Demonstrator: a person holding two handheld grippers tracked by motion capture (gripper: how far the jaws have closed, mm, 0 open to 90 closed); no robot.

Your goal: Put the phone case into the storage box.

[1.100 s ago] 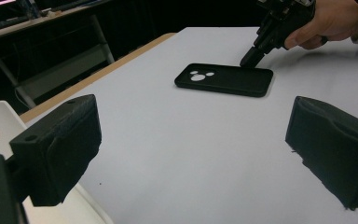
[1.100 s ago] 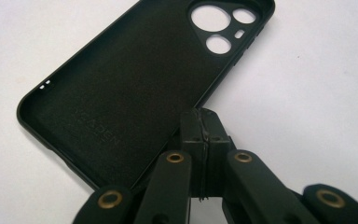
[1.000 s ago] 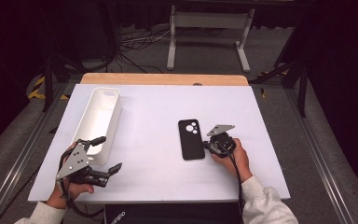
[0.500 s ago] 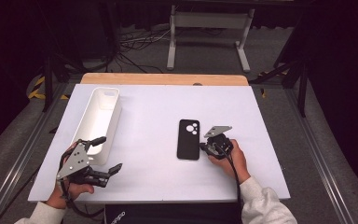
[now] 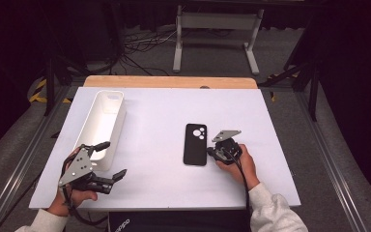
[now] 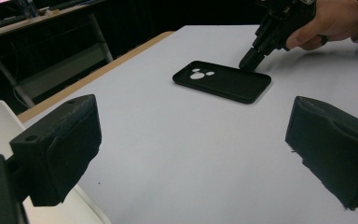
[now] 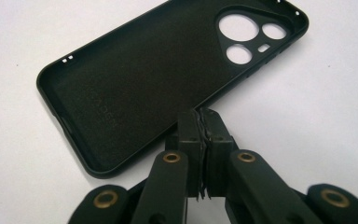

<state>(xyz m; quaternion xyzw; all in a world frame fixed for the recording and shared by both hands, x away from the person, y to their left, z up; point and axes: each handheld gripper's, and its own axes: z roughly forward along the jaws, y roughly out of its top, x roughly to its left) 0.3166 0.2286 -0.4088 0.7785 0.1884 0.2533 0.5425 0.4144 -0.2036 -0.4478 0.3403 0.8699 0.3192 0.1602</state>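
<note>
Your left tongs sit at the near left corner of the bench, jaws wide apart, nothing between them; same spot and same spread as a second ago. Just beyond them is the white bin, long side running away from you, unmoved.

Your right tongs are near the bench's right-centre, jaws pressed together with no gap in the right gripper view, tips at the long right edge of the black phone case. They look to touch the rim, but you have no hold on it: nothing is between the jaws. Hand position matches the earlier frames.

The case lies flat, open side up, camera cutouts at the far end. Since a second ago it has shifted slightly left and squared up on the bench. In the left gripper view it sits mid-bench with the right tongs' tip at its far edge.

Bench top is plain white with a wooden strip along the far edge. Beyond: dark floor, loose cables, a grey metal stand, black surroundings.
</note>
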